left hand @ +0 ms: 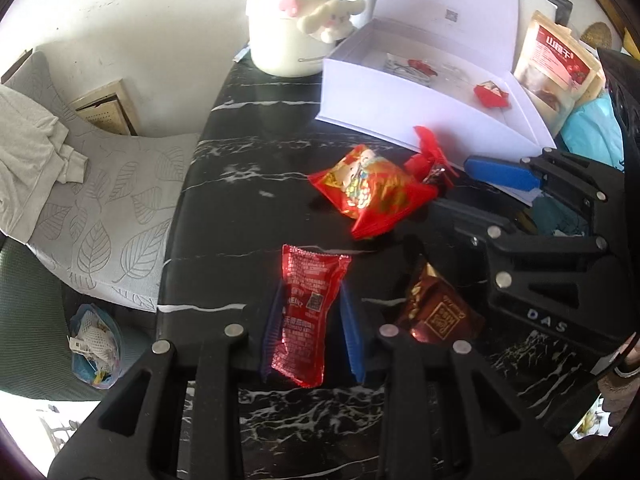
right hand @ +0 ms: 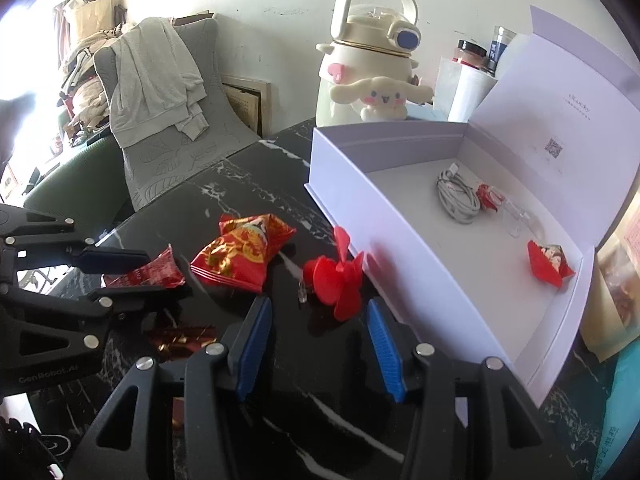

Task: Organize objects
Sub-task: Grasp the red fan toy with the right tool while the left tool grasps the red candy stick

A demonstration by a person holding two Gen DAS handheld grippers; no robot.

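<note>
Left wrist view shows your left gripper straddling the red sachet on the marble table, jaws apart; close unevenly and the slick foil may squirt out. Your right gripper gapes empty near the red fan; the brown packet stays half hidden

Ahead of my right gripper: red fan just beside the white box wall | left: snack packets crowd the table | open path: box interior, mostly bare
</note>
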